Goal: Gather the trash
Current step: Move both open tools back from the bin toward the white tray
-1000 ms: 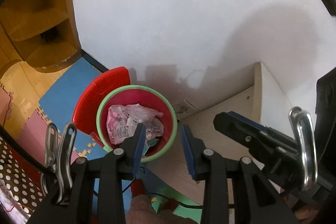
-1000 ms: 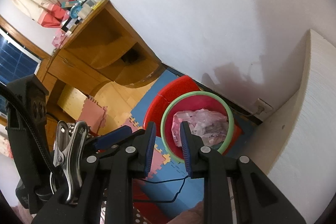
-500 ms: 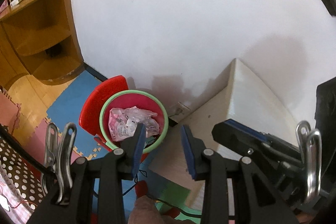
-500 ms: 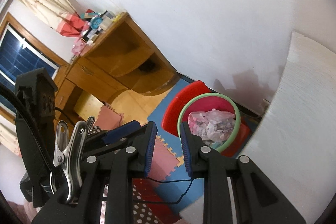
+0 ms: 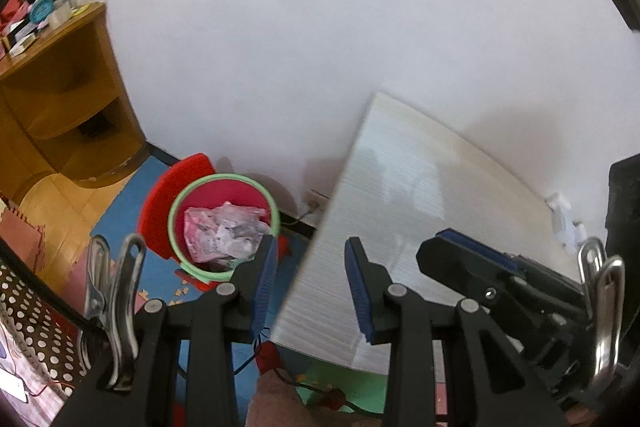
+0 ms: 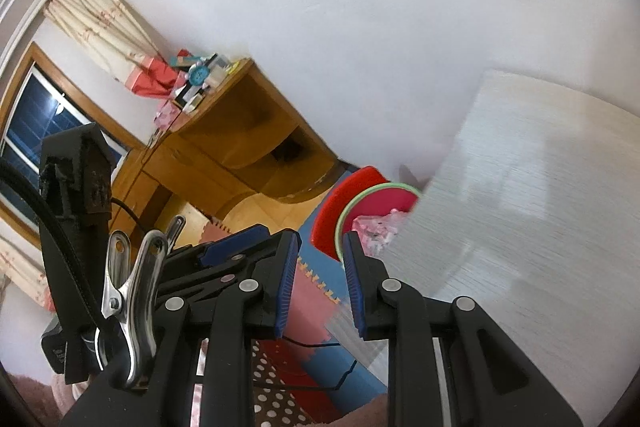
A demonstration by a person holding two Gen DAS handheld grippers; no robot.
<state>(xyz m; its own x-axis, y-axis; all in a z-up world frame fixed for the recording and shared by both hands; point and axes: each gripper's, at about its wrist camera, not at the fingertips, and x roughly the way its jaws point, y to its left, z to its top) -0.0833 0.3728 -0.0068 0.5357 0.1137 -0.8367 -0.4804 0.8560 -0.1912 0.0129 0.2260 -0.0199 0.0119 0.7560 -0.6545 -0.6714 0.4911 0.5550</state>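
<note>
A red trash bin with a green rim stands on the floor against the white wall, and crumpled pink and clear plastic trash lies inside it. My left gripper hovers high above the floor, over the edge of the white table. It is open, with nothing between its blue pads. My right gripper is open too and holds nothing. In the right wrist view the bin sits just beyond the fingertips, half hidden by the table. The right gripper's finger shows at the right of the left wrist view.
A wooden corner desk with small items on top stands left of the bin. Coloured foam mats cover the floor, and a thin cable runs across them. A white plug sits at the table's far right edge.
Both grippers have risen and drawn back from the bin, which now looks smaller and farther off. The white table top has come into view on the right. Both jaws have kept the same gap.
</note>
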